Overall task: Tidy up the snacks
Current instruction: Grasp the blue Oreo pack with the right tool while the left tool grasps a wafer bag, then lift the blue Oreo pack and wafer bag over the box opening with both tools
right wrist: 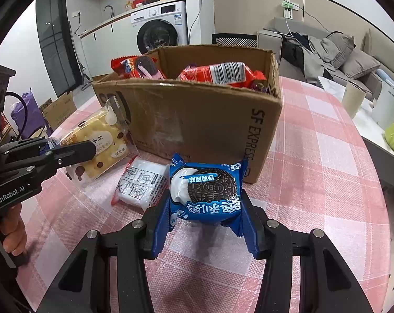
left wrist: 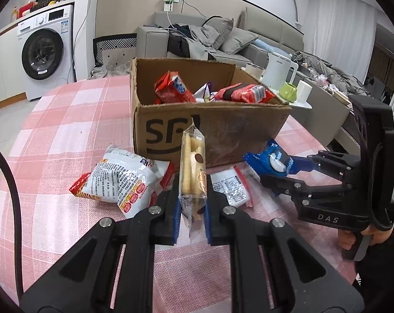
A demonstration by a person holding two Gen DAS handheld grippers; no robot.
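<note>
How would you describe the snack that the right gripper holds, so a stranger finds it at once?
Start at the brown cardboard box on the pink checked tablecloth. Just in front of it, the right gripper is clamped on a blue Oreo packet. It is the only blue wrapper, printed with a dark round biscuit; its neighbours are white, red or clear.

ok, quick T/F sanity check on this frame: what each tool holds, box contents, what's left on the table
1. The left tool grips a clear-wrapped biscuit pack. True.
2. The right tool is empty. False: it is shut on a blue Oreo pack.
3. The cardboard box already holds red snack packs. True.
4. The box is closed. False: it is open on top.
5. A white packet lies on the pink checked tablecloth in front of the box. True.
</note>
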